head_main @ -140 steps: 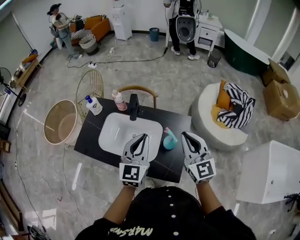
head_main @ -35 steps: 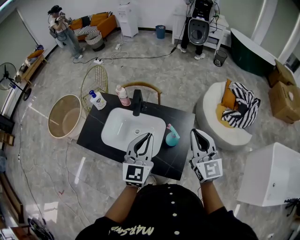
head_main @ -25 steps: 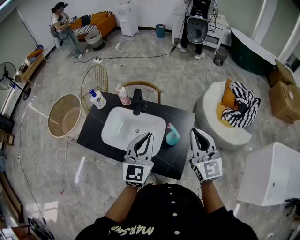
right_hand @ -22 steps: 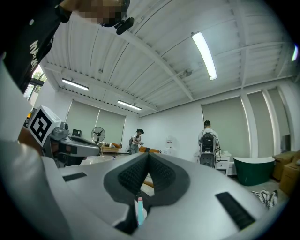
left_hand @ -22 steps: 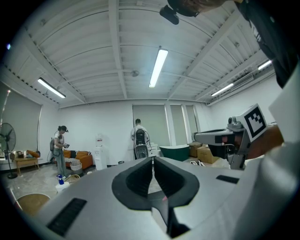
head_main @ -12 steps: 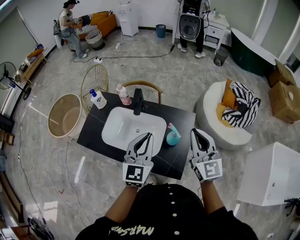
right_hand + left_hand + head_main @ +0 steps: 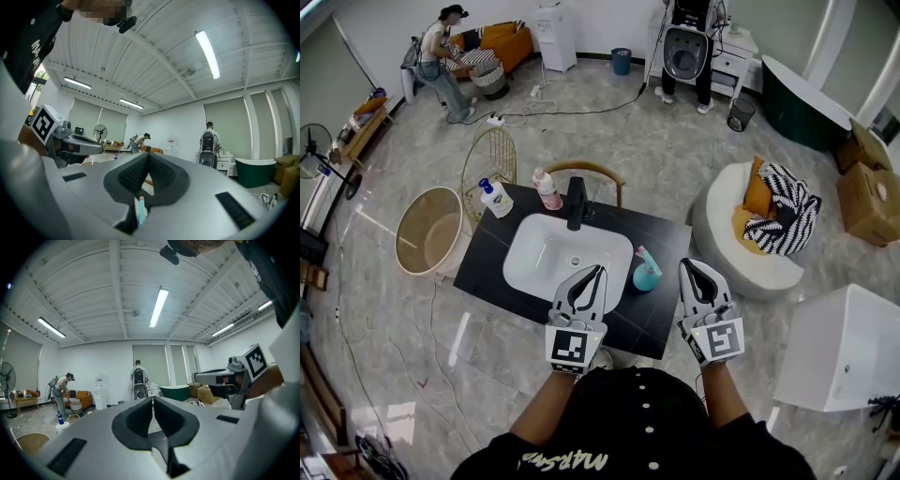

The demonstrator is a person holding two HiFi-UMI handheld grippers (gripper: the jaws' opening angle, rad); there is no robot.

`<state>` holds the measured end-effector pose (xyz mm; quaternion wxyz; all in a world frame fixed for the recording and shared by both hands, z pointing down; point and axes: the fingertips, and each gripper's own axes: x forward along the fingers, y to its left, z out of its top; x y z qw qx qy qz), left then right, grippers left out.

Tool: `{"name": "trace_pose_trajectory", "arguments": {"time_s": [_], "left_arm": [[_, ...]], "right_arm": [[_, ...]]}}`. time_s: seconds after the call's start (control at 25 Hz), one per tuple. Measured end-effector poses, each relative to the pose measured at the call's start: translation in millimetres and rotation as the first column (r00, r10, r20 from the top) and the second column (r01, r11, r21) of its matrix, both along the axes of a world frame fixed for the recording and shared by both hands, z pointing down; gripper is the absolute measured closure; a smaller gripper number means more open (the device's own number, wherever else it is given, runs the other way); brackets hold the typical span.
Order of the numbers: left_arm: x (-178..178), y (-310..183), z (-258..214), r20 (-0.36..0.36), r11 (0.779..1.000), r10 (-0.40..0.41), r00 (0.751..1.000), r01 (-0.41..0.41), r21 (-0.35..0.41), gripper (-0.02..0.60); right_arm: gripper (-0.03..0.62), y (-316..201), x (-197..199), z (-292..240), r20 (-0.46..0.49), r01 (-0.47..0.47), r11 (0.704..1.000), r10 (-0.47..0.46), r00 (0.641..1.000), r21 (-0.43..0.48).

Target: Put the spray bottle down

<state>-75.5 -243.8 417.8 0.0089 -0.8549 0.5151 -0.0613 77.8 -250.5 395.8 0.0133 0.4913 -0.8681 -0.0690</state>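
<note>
The teal spray bottle [image 7: 644, 275] with a pink trigger stands upright on the black countertop [image 7: 661, 314], right of the white basin [image 7: 567, 258]. My left gripper [image 7: 600, 269] hovers over the basin's near right edge, left of the bottle and apart from it. Its jaws meet with nothing between them. My right gripper [image 7: 683, 264] hangs right of the bottle near the counter's right edge, also shut and empty. Both point level. In the right gripper view a strip of the pink and teal spray bottle [image 7: 141, 212] shows low behind the closed jaws of the right gripper [image 7: 148, 154].
A black faucet [image 7: 573, 206], a pink bottle [image 7: 547, 190] and a white pump bottle [image 7: 495, 200] stand along the counter's far edge. A wicker basket [image 7: 427, 239] is left of it, a white pouf [image 7: 741, 239] right, a white cabinet [image 7: 848, 347] near right.
Both grippers and the spray bottle have kept still. Only the people at the far end of the room have shifted.
</note>
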Motion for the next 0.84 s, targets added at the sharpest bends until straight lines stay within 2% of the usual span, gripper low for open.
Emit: {"name": "trace_pose_trajectory", "arguments": {"time_s": [0.84], "left_arm": [[0.7, -0.7, 0.9, -0.004, 1.000, 0.002, 1.000, -0.002, -0.001, 0.560]], "right_arm": [[0.599, 0.9, -4.8, 1.9, -0.010, 0.019, 1.000, -0.019, 1.000, -0.004]]}}
